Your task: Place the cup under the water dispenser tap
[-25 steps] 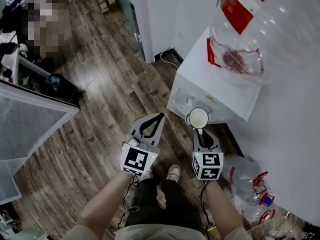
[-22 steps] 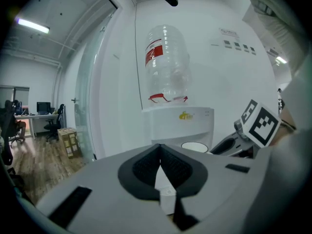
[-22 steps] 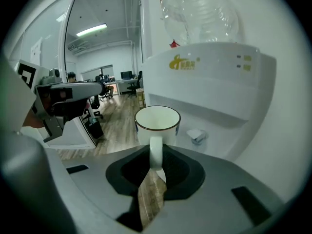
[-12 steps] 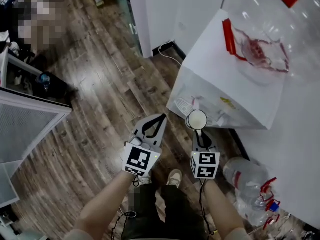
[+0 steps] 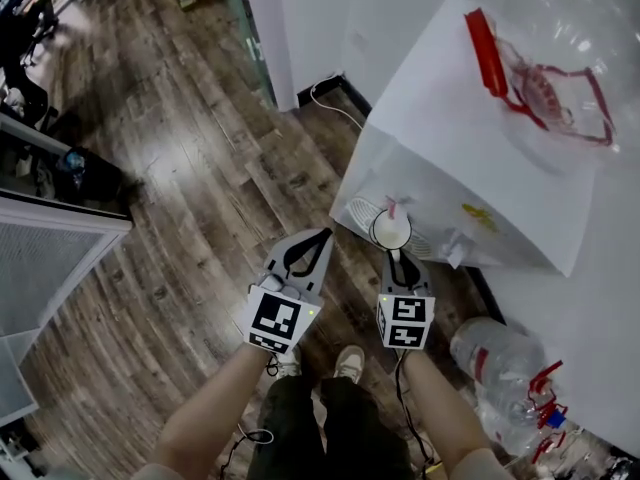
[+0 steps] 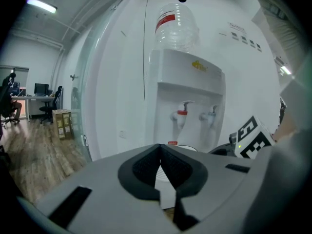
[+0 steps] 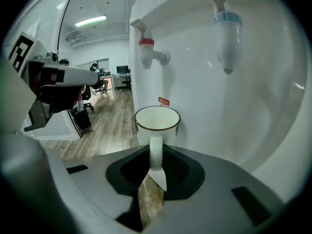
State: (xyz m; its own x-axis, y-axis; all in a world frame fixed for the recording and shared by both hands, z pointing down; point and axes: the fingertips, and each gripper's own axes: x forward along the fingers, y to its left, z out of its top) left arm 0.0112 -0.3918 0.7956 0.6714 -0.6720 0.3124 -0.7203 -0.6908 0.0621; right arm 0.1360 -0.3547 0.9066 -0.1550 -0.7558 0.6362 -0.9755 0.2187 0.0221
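A white cup with a dark rim stands upright, and my right gripper is shut on its handle. It hangs in front of the white water dispenser, below the red tap and left of the blue tap. From the head view the cup is at the dispenser's front recess, ahead of my right gripper. My left gripper is beside it on the left, shut and holding nothing. The left gripper view shows both taps, red and blue.
A clear water bottle sits on top of the dispenser. Empty bottles lie on the floor at the right by the wall. A cable runs behind the dispenser. A desk edge is at the left, and my shoes are below.
Both grippers have sunk lower, the right one carrying the cup. The cup now sits closer to the dispenser's front recess, under tap level.
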